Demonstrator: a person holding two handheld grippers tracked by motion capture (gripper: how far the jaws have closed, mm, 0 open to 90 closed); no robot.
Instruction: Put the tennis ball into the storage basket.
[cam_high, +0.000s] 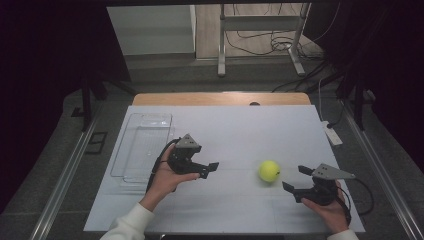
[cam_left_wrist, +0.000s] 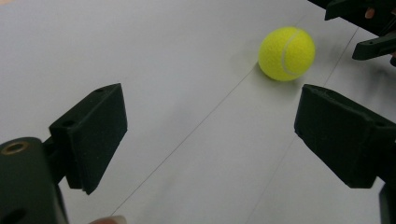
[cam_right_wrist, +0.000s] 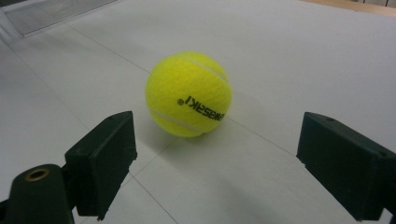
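A yellow tennis ball (cam_high: 269, 170) rests on the white table sheet (cam_high: 235, 135), right of centre. My left gripper (cam_high: 209, 169) is held a hand's width to the ball's left, pointing at it, jaws open and empty; in its own view the ball (cam_left_wrist: 286, 53) lies ahead, beyond the jaw tips. My right gripper (cam_high: 296, 180) sits just right of the ball, also open and empty. In the right gripper view the ball (cam_right_wrist: 188, 94) stands close ahead, a little short of the gap between the jaws, with black lettering on its side.
A clear plastic tray (cam_high: 144, 145) lies empty on the left part of the sheet, behind my left hand. A white power strip (cam_high: 332, 134) sits off the table's right edge. A metal stand (cam_high: 260, 35) and cables are on the floor beyond the table.
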